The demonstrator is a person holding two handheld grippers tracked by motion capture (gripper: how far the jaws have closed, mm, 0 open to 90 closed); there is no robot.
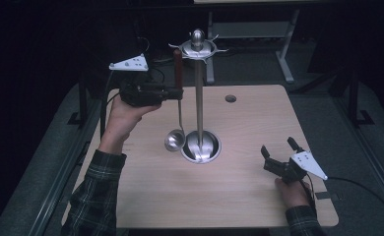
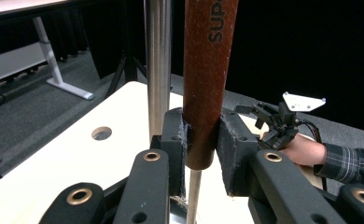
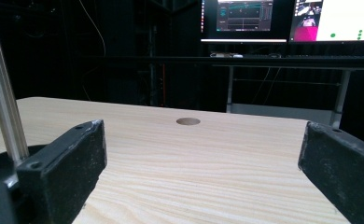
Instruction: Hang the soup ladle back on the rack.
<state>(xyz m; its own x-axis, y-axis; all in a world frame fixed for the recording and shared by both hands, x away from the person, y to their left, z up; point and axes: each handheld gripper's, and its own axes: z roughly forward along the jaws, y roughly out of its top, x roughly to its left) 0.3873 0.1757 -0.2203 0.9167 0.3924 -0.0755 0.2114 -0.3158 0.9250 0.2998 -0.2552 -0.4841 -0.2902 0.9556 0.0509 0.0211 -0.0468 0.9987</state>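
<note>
**Ladle at the stand: handle gripped, hook not yet settled**

High view. The left claw (image 1: pixel 176 92) pinches the brown handle of the ladle (image 1: pixel 176 115) just below the crown of the utensil stand (image 1: pixel 199 98). The ladle hangs upright, bowl low, just beside the stand's round base and close to the wood surface (image 1: pixel 259 128). The handle top sits level with the hook ring; whether it is on a hook cannot be told from here. The right claw (image 1: pixel 278 147) rests low on the surface, well apart from the stand, jaws spread, holding nothing.

Left gripper view. Both pads (image 2: pixel 232 144) press the handle (image 2: pixel 207 84) near its lower end, with the stand's pole (image 2: pixel 159 65) close behind. The grip looks square, the handle near vertical. Judgement: keep it plumb and move slowly, since the pole is near enough to knock; loosen only once the handle's weight sits on a hook.

Right gripper view. Its jaws stand wide with bare surface (image 3: pixel 203 163) between them, and the pole (image 3: pixel 3 102) rises at the left edge. Judgement: this hand could steady the base if the stand rocks.
</note>
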